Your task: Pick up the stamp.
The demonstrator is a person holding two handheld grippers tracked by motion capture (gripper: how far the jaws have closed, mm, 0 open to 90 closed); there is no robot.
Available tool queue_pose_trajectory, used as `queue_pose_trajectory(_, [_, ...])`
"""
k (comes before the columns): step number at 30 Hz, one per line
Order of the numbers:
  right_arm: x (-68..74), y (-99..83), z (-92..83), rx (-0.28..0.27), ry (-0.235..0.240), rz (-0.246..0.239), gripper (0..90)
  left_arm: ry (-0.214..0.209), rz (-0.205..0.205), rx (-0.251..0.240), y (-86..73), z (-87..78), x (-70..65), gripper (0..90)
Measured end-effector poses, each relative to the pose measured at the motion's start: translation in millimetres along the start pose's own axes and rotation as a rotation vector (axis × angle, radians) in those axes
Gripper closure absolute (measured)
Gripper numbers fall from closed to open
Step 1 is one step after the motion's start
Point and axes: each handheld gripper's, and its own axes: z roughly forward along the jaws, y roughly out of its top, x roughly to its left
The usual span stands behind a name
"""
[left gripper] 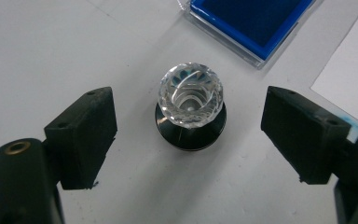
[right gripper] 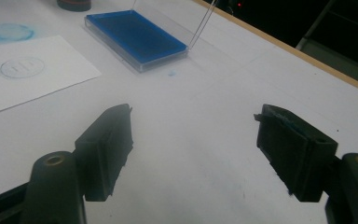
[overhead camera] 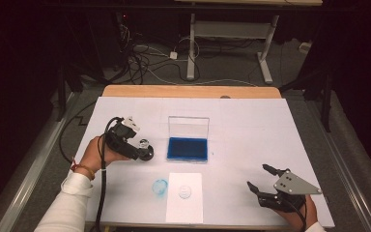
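Left tool (left gripper: 186, 135) is wide open w/ nothing gripped, straddling the clear faceted crystal-knob stamp (left gripper: 190, 100) beside the open blue ink pad (left gripper: 251, 21), prob lining up a grab.

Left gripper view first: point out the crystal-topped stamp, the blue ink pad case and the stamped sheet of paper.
crystal-topped stamp (left gripper: 190, 95): left gripper view, on its faceted clear knob.
blue ink pad case (overhead camera: 187, 149): high view, on the blue pad surface.
stamped sheet of paper (overhead camera: 184, 209): high view, on bare white paper below the round print.
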Motion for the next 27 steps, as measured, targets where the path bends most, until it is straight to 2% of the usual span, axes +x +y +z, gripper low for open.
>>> queue_pose_trajectory(4, [0.7, -0.3, 1.8, 0.009, 0.013, -0.008, 27.4, -0.012, -0.017, 0.003, 0.7, 5.4, 4.4, 29.9])
queue_pose_trajectory(6, [0.7, -0.4, 2.1, 0.01, 0.013, -0.008, 27.4, -0.033, -0.009, 0.013, 1.4, 7.5, 4.7, 33.0])
queue_pose_trajectory(9, [0.6, -0.6, 2.8, 0.016, 0.02, -0.009, 27.5, -0.038, -0.003, 0.032, 2.7, 10.8, 3.6, 34.2])
queue_pose_trajectory(10, [0.6, -0.8, 3.5, 0.021, 0.024, -0.01, 27.5, -0.046, -0.001, 0.029, 2.9, 11.2, 3.4, 37.6])
queue_pose_trajectory(14, [1.5, -1.0, 4.8, 0.027, 0.04, -0.012, 27.6, -0.062, 0.006, 0.025, 4.0, 12.8, 2.4, 40.9])
queue_pose_trajectory(27, [2.4, -1.9, 6.7, 0.043, 0.052, -0.03, 27.7, -0.042, 0.001, 0.017, 4.6, 15.4, 2.4, 50.1])
